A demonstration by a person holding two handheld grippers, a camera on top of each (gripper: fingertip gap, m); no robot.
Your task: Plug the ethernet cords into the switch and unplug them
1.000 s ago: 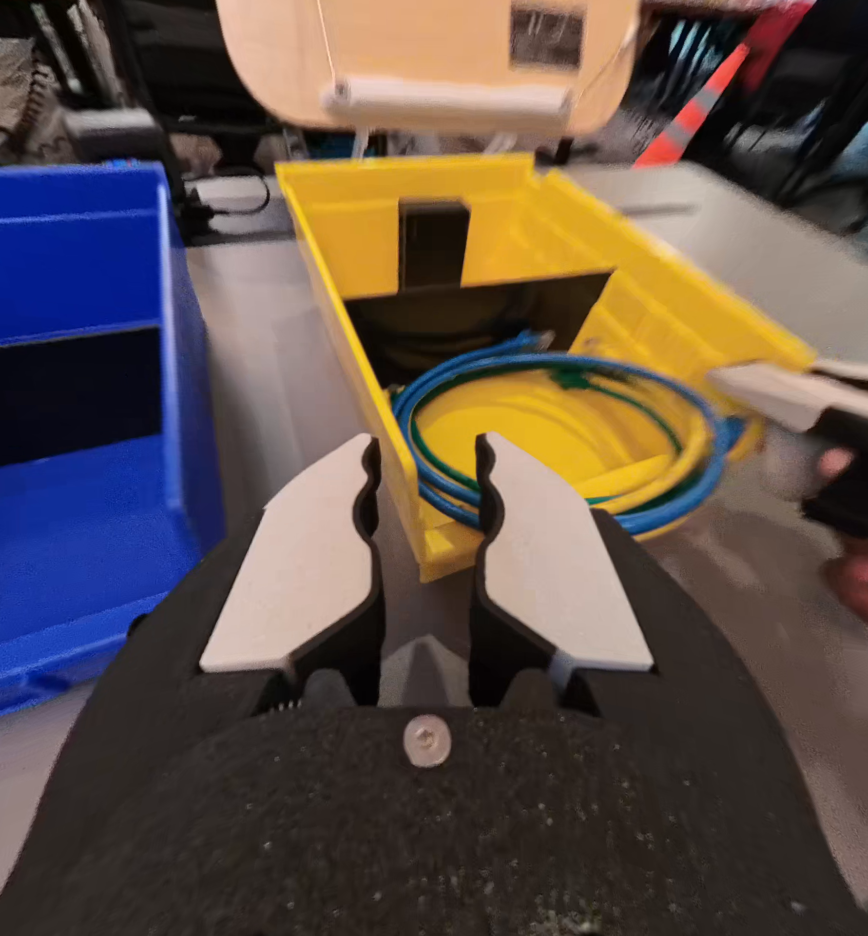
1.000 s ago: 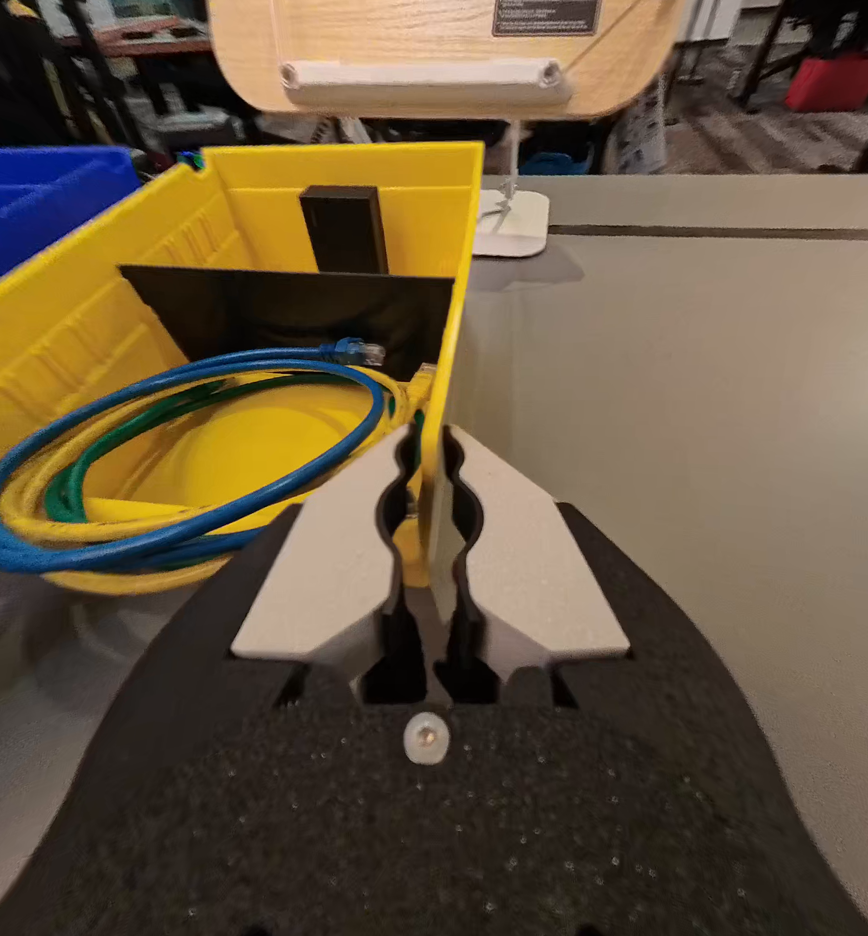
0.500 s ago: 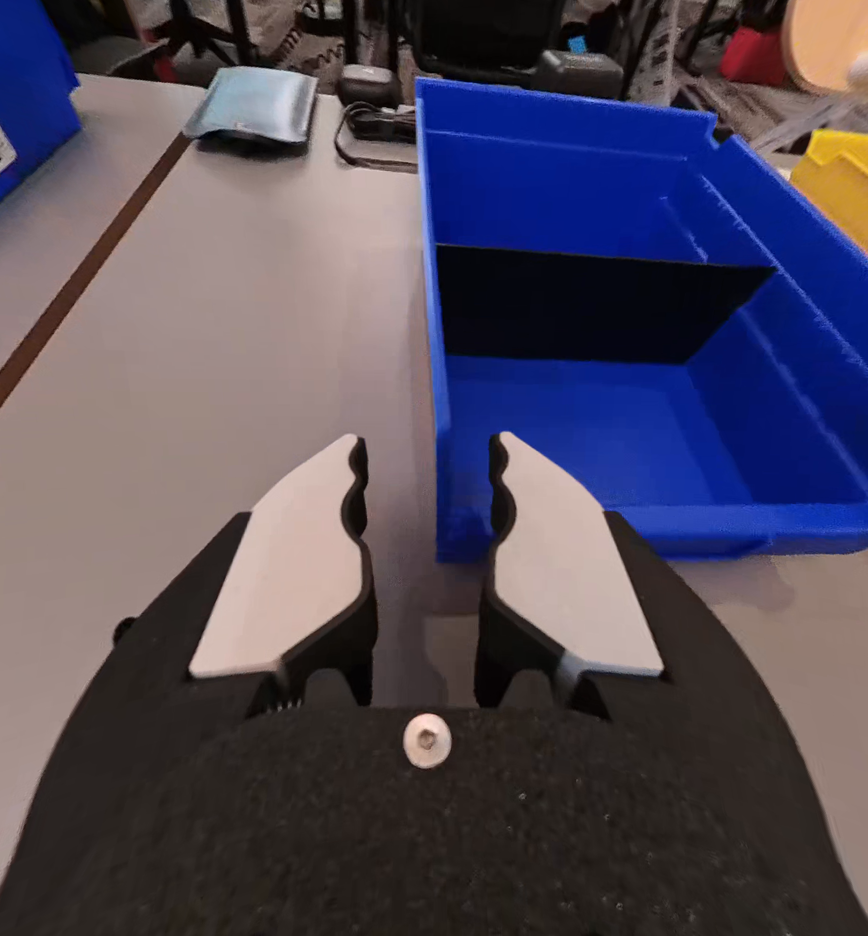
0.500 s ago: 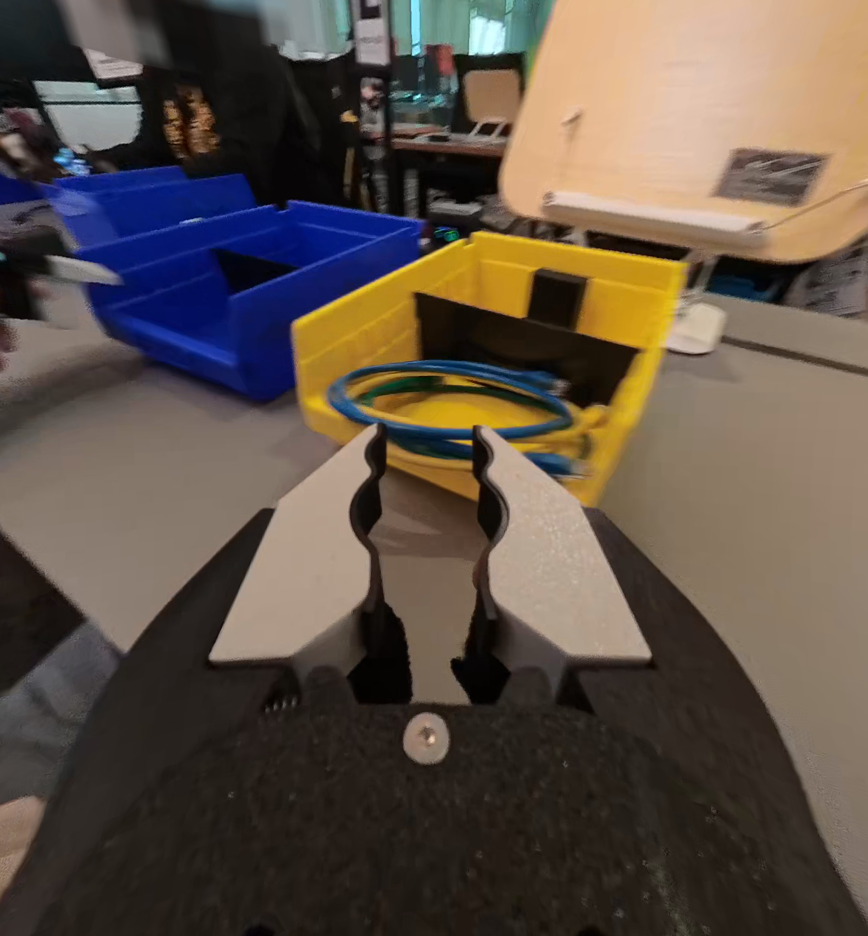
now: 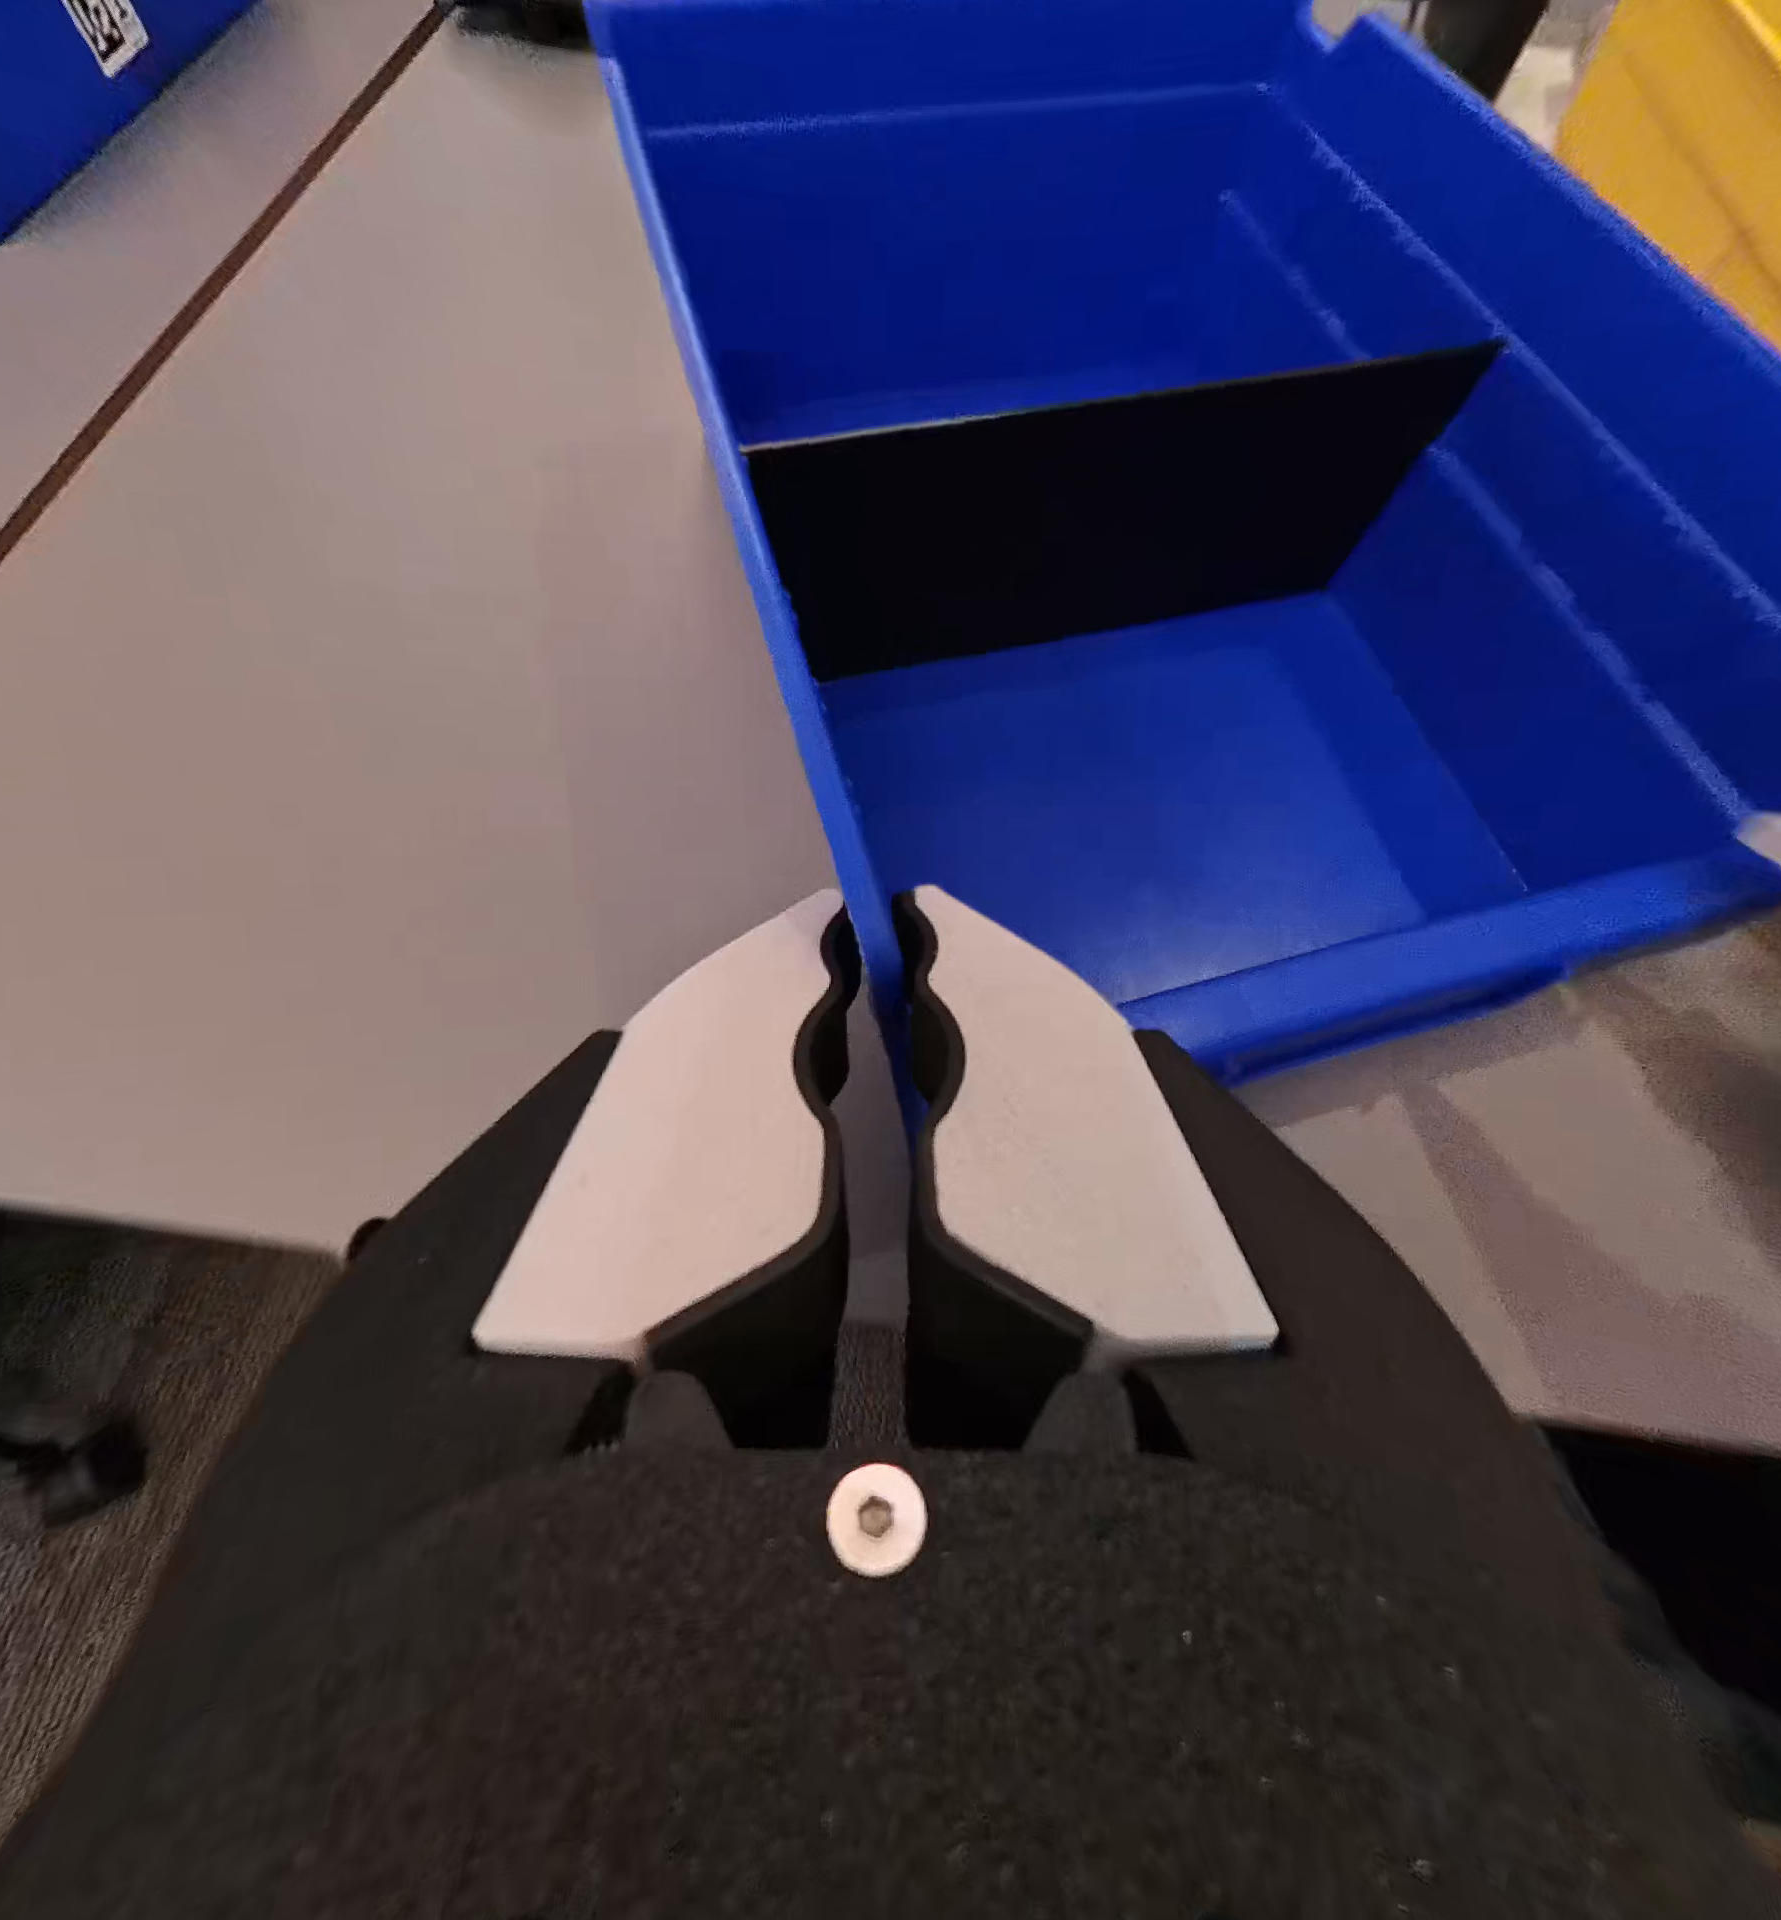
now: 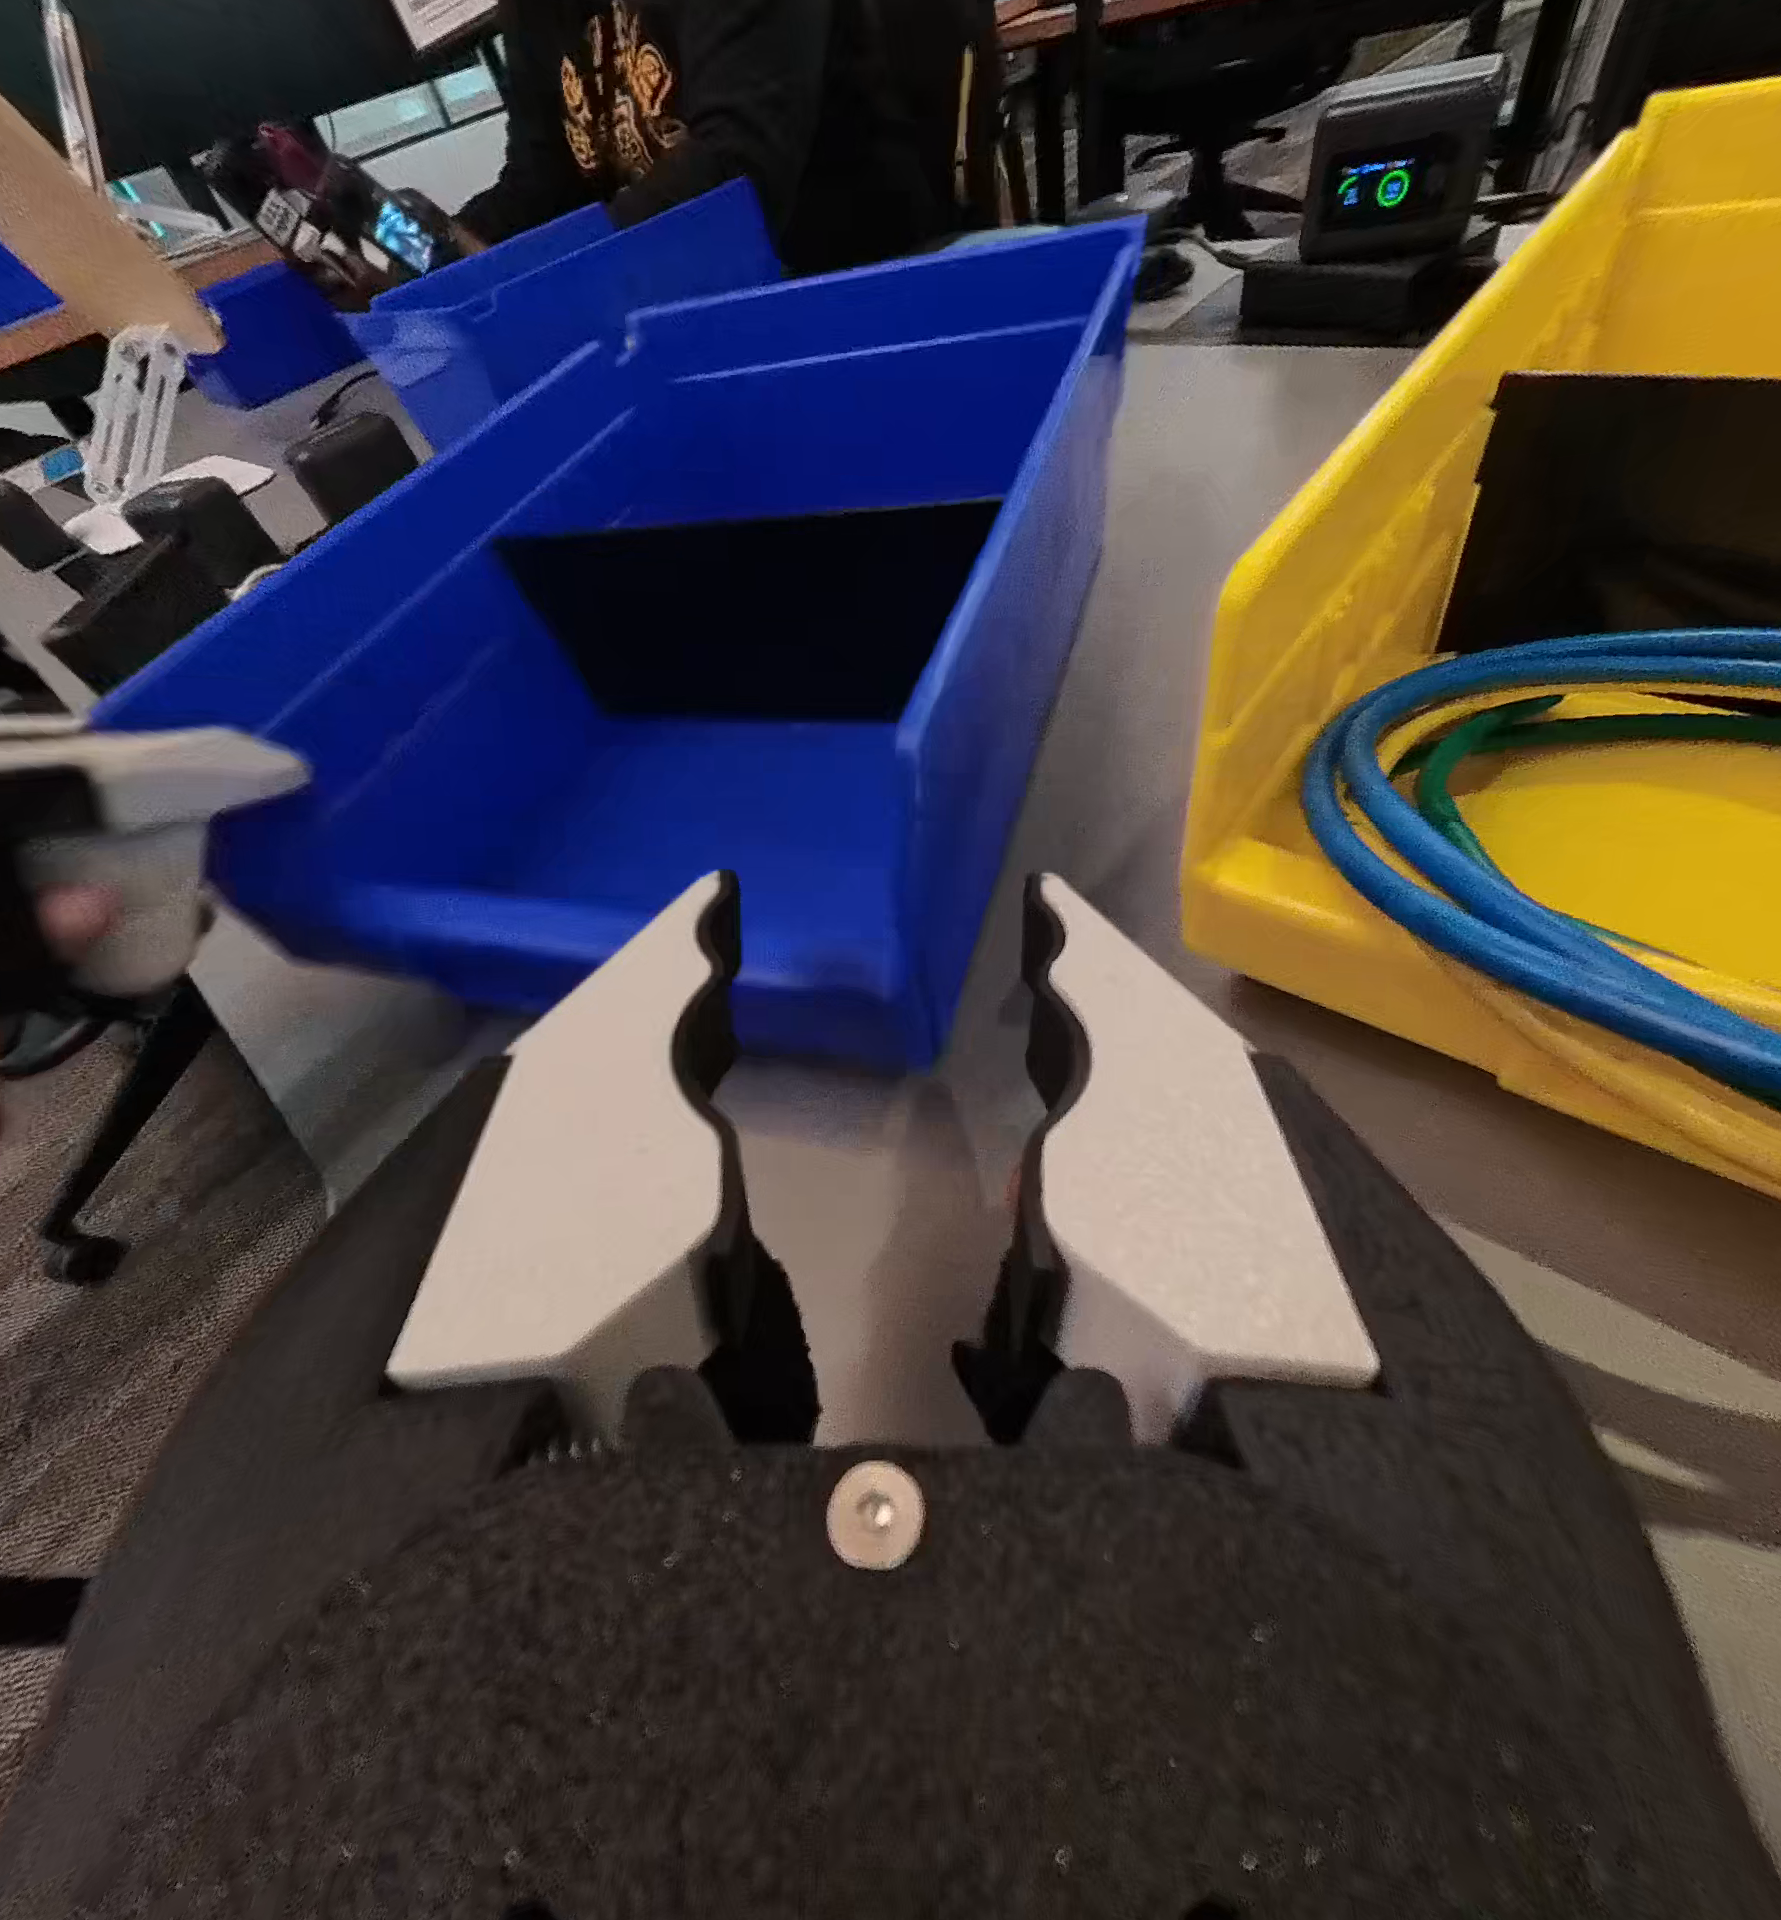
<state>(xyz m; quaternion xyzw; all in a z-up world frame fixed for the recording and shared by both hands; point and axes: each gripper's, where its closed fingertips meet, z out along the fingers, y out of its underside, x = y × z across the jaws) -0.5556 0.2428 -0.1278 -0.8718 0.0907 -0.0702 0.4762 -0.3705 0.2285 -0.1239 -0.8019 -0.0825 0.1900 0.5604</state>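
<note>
Here the left gripper (image 5: pixel 870 920) pinches the blue bin (image 5: pixel 1592 582) wall, while the right gripper (image 6: pixel 881 914) hovers spread.

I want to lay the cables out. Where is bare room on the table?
The grey table is bare left of the blue bin, up to a dark seam. A narrow strip lies between the blue bin and the yellow bin. The yellow bin is crowded with coiled cables.

Grey table (image 5: pixel 366 582), carpeted floor (image 5: pixel 86 1351).
</note>
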